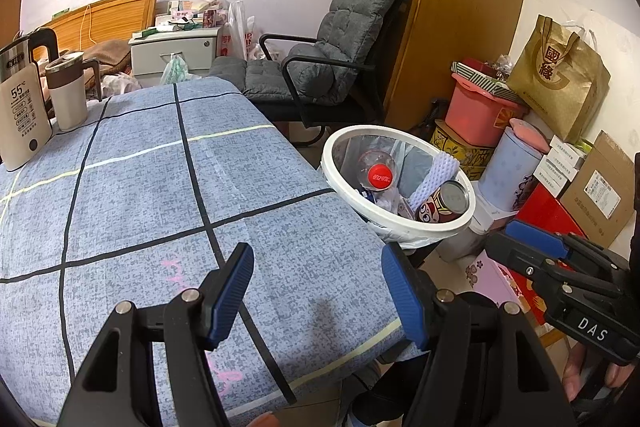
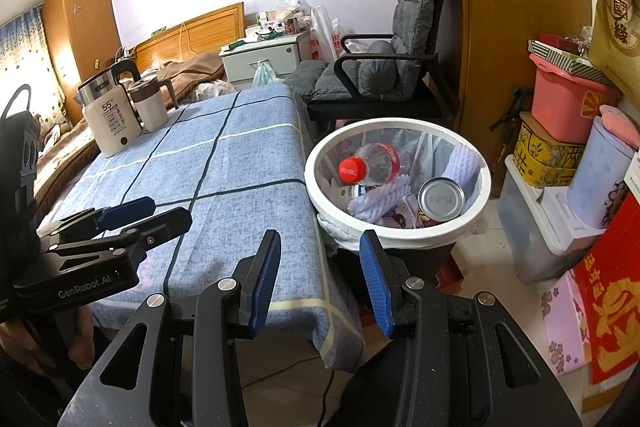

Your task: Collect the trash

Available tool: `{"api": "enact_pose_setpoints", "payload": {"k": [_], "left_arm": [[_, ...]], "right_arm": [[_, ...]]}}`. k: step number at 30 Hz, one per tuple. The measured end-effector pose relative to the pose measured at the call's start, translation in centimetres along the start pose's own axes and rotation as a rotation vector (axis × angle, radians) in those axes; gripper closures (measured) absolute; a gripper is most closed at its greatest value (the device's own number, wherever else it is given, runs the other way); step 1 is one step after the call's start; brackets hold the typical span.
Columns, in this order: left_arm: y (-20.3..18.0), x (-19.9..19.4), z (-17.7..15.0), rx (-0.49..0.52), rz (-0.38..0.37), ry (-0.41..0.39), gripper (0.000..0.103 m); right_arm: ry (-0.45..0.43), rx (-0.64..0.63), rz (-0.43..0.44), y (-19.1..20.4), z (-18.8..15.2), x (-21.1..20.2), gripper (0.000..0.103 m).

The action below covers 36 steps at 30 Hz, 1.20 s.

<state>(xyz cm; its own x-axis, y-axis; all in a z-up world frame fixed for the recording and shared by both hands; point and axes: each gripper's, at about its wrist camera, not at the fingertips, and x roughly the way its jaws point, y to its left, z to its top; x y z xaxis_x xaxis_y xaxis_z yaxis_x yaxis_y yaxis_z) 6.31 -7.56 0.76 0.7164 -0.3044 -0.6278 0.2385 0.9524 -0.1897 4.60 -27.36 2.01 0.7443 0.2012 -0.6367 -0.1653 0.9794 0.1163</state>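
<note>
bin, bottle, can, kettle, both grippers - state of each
bin: upright, part full
bottle: capped, in bin
can: in bin, base up
kettle: upright on table, lid shut
left gripper: open, empty
right gripper: open, empty

Kettle (image 1: 18, 99), mug (image 1: 70, 91), grey cushioned chair (image 1: 332, 67), pink bucket (image 1: 478, 113)

I can read "55" on the kettle (image 1: 20, 107), "DAS" on the right claw (image 1: 592, 329), "GenRobot.AI" on the left claw (image 2: 84, 287), and 國緣 on the gold bag (image 1: 556, 75).
</note>
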Motion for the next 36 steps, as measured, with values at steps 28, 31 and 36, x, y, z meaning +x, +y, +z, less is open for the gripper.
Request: {"api": "enact_pose_setpoints", "payload": {"k": [28, 31, 36], "left_arm": [[-0.40, -0.17, -0.17, 0.012, 0.002, 0.000, 0.035], [-0.38, -0.28, -0.23, 0.013, 0.003, -0.002, 0.035], [-0.30, -0.28, -0.24, 0.011, 0.009, 0.001, 0.035]], "right_arm": [[0.002, -0.002, 0.002, -0.29, 0.10, 0.25, 0.061], [0.002, -0.002, 0.001, -0.39, 0.07, 0.33, 0.061], [0.002, -0.001, 0.002, -0.35, 0.08, 0.33, 0.061]]}}
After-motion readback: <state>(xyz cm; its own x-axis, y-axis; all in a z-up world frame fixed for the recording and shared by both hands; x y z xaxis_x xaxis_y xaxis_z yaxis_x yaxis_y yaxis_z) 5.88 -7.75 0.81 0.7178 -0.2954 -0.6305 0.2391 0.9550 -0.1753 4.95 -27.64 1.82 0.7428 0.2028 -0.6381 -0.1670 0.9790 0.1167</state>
